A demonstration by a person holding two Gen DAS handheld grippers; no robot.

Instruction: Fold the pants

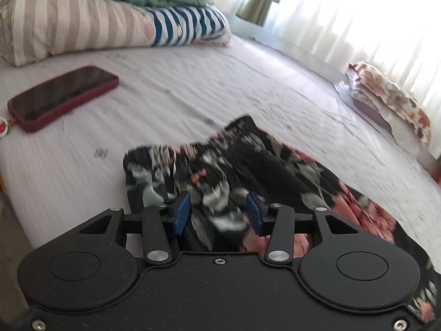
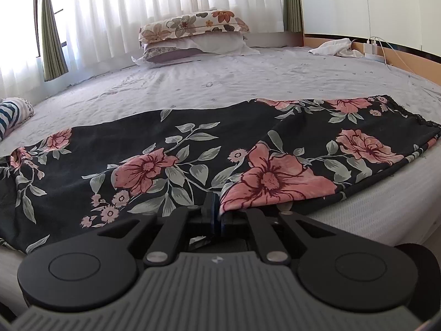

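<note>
Two grippers work over one pair of pants (image 2: 193, 149) spread flat across the near part of a bed (image 2: 248, 77). Nothing here serves as a proper container; the bed carries everything. On its pale, finely ribbed sheet lie the pants, a phone (image 1: 62, 96) in a dark red case, a stack of pillows (image 2: 193, 35) by the sheer curtain (image 2: 115, 8), and a striped bolster (image 1: 82, 24) with folded green bedding piled on top.

Thin, soft black cloth makes up the pants, printed with big salmon-pink flowers and grey-green leaves. The waistband (image 1: 193, 146) is gathered into tight puckers and sits slightly raised, while the far hem looks trimmed with dark lace, though it is too small to be sure.

From the left wrist view, the left gripper (image 1: 217, 213) stands with its blue pads well apart above the bunched cloth near the waistband, gripping nothing; that cloth is blurred.

From the right wrist view, the right gripper (image 2: 216, 215) sits at the near edge of a folded-over layer, its jaws drawn nearly together. A fold of fabric drapes over the tips, so whether the pads actually pinch it I cannot tell.
</note>
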